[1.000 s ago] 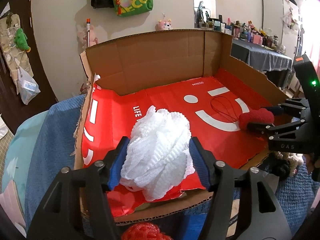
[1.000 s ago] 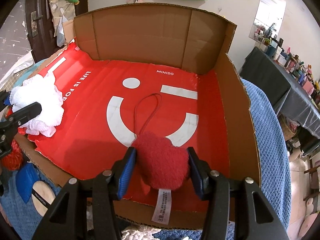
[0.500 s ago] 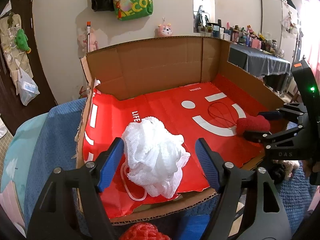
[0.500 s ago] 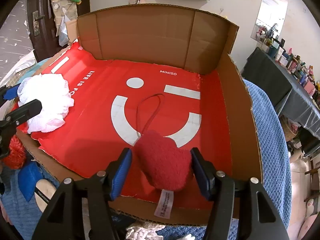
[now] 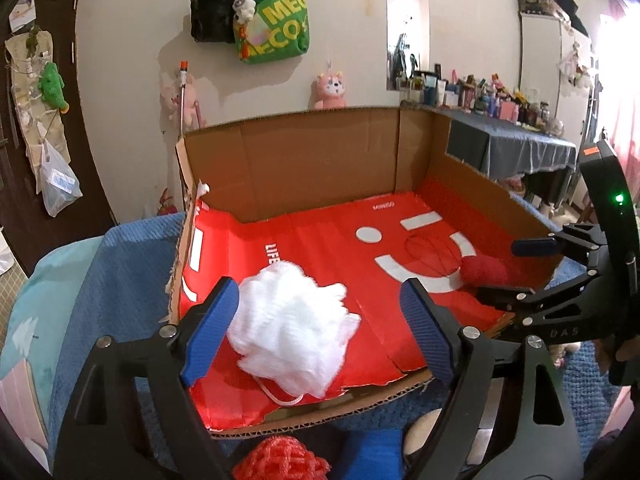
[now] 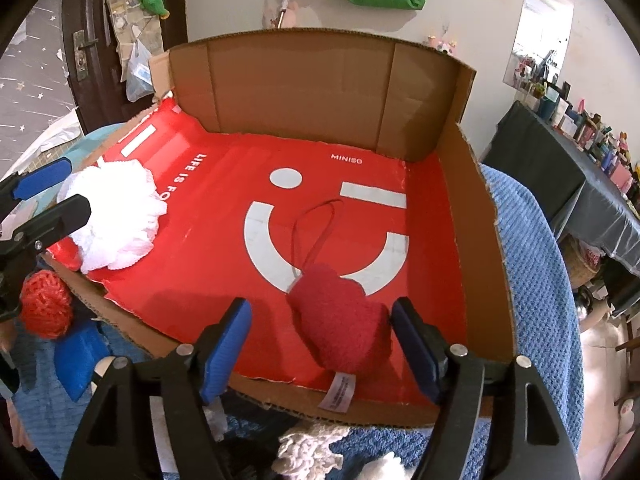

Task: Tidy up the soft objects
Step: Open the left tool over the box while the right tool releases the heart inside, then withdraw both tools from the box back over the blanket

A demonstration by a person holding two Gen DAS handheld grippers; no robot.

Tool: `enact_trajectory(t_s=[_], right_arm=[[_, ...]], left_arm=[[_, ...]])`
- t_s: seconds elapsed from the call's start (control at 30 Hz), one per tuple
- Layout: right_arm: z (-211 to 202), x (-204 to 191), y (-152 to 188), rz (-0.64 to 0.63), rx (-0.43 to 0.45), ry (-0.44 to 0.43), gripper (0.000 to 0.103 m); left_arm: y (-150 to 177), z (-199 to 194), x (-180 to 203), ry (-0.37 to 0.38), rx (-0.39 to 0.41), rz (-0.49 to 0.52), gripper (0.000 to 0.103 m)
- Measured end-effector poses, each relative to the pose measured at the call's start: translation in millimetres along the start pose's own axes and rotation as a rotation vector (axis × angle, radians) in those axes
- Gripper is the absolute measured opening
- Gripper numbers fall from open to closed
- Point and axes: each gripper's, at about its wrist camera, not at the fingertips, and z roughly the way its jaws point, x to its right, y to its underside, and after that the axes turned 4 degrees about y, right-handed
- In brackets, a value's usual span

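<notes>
A white mesh bath puff (image 5: pixel 290 320) lies free on the red floor of the open cardboard box (image 5: pixel 304 168), near its front left; it also shows in the right wrist view (image 6: pixel 116 216). My left gripper (image 5: pixel 324 332) is open, its blue pads on either side of the puff, apart from it. A red plush heart (image 6: pixel 340 328) with a loop and a white tag lies at the box's front right, also in the left wrist view (image 5: pixel 484 272). My right gripper (image 6: pixel 324 344) is open around the heart without holding it.
A red mesh puff (image 5: pixel 280 460) and a blue sponge (image 6: pixel 80 360) lie on the blue towel (image 6: pixel 532 280) in front of the box. White fluffy things (image 6: pixel 308 452) lie below the right gripper. A cluttered dark table (image 5: pixel 512 140) stands to the right.
Both grippers have opened and let go: the left released the white puff, the right released the red heart. Both have drawn back a little toward the box's front edge.
</notes>
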Motion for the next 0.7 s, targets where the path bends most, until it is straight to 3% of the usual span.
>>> enact_trajectory(t_s=[0.43, 0.7], right_arm=[[-54.9, -0.8, 1.1, 0.024, 0.129, -0.006, 0.089], [-109.0, -3.0, 17.6, 0.052, 0.254, -0.013, 0.098]], left_arm=[[-3.5, -59.1, 14.7, -0.003, 0.126, -0.016, 0.097], [11.7, -105.0, 30.3, -0.011, 0.197, -0.021, 0.099]])
